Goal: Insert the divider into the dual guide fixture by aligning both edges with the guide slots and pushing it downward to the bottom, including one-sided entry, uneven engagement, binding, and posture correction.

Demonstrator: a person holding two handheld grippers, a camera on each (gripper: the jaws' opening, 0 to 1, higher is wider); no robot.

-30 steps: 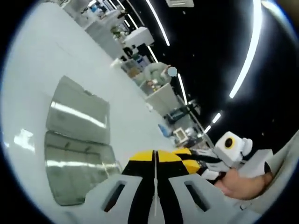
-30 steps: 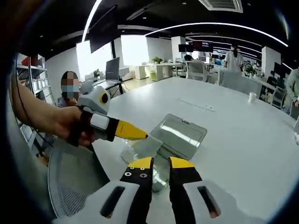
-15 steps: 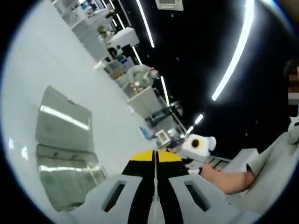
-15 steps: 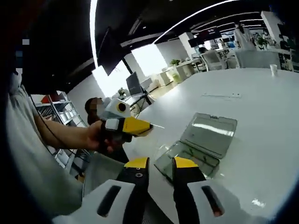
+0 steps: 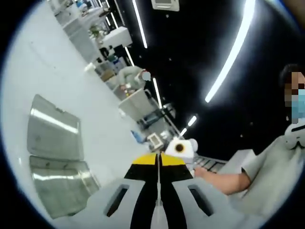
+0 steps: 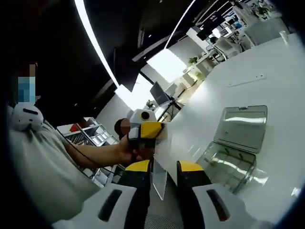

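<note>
- Your left gripper (image 5: 158,160) is clamped on the thin clear divider (image 6: 158,177), held edge-on and raised off the table (image 5: 57,71).
- Your right gripper (image 6: 163,166) has its jaws apart, straddling the divider's free edge, not visibly pinching.
- The open clear fixture (image 6: 233,150) lies beyond and right of the right tongs, with bare tabletop around it.

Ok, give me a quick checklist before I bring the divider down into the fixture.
1. Left tool clamped on the divider: ok.
2. Right tool gripping the divider: not ok, its jaws stand apart around the sheet.
3. Fixture lid open: ok.
4. Divider above the guide slots: not ok, it is held off to the fixture's side.
5. Slots free of debris: cannot tell.
</note>
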